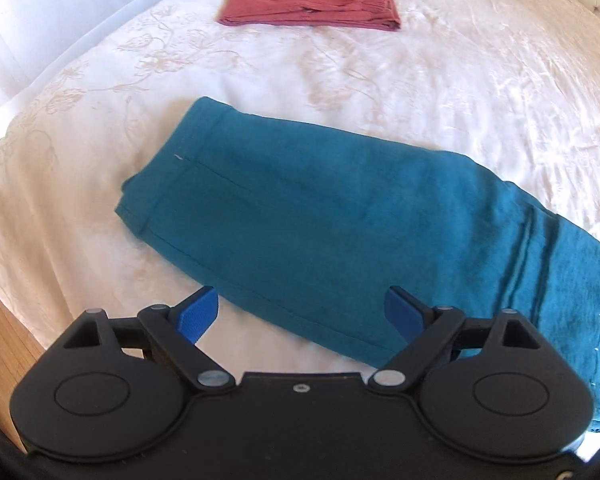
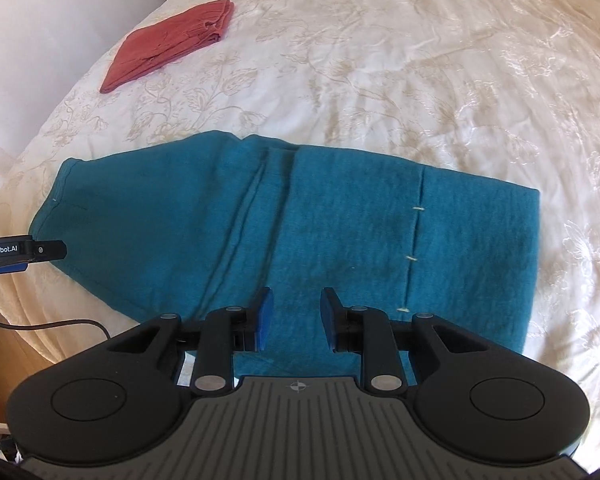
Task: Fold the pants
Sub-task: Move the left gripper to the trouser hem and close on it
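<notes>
Teal pants (image 1: 340,220) lie crosswise under me; left gripper (image 1: 300,312) wide open nearest hem, right gripper (image 2: 296,316) part-open, both empty.

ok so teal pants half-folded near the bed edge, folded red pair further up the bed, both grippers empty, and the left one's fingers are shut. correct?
Not quite. The left gripper is open, its fingers spread wide with nothing between them, as the left wrist view shows. The teal pants, red pair and empty right gripper are as stated.
</notes>
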`<state>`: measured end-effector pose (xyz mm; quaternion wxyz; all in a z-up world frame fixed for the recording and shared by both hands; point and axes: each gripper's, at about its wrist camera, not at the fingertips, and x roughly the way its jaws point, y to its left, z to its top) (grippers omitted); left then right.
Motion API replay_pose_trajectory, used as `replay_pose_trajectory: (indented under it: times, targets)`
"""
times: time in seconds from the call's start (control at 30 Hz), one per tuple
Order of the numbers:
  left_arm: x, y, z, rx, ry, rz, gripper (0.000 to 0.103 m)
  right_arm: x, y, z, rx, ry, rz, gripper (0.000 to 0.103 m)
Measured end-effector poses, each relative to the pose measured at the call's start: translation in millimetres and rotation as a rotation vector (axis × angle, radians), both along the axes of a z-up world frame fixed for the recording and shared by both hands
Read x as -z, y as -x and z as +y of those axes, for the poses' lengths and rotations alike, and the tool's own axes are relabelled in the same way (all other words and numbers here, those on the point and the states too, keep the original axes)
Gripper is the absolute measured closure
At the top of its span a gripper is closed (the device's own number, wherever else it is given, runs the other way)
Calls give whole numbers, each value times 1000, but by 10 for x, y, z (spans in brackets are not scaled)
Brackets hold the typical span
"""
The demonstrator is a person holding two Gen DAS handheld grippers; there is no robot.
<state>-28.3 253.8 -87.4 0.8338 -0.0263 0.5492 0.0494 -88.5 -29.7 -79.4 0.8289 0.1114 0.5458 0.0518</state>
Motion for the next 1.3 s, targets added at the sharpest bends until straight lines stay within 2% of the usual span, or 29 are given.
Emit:
replay_pose_trajectory:
  times: [0.17, 0.4, 0.73, 0.9, 1.0, 1.07, 1.1, 1.2, 1.3]
  targets:
    - [-15, -85, 498, 20, -36, -41, 12, 6, -112, 493, -14, 0, 12, 77]
    - [126, -220, 1005, 52, -42, -34, 12, -27, -156, 1016, -4, 0, 11, 77]
    - [107, -437, 1189, 270, -97, -86, 9, 51, -285, 1417, 47, 9, 29, 77]
    - [199, -443, 1248, 310, -19, -23, 9, 59, -367, 1544, 48, 19, 37, 77]
    - [265, -455, 1263, 299, -10, -16, 10, 54, -419, 1604, 47, 11, 41, 77]
    - [260, -487, 1265, 294, -2, -32, 16, 50, -480, 1672, 25, 18, 43, 77]
    - [247, -501, 1268, 297, 14, -39, 26, 47, -521, 1717, 10, 27, 43, 77]
    - [254, -543, 1248, 329, 60, -26, 46, 27, -667, 1837, -31, 30, 35, 77]
    - [287, -524, 1200, 357, 19, -32, 49, 13, -854, 1979, -83, 28, 24, 77]
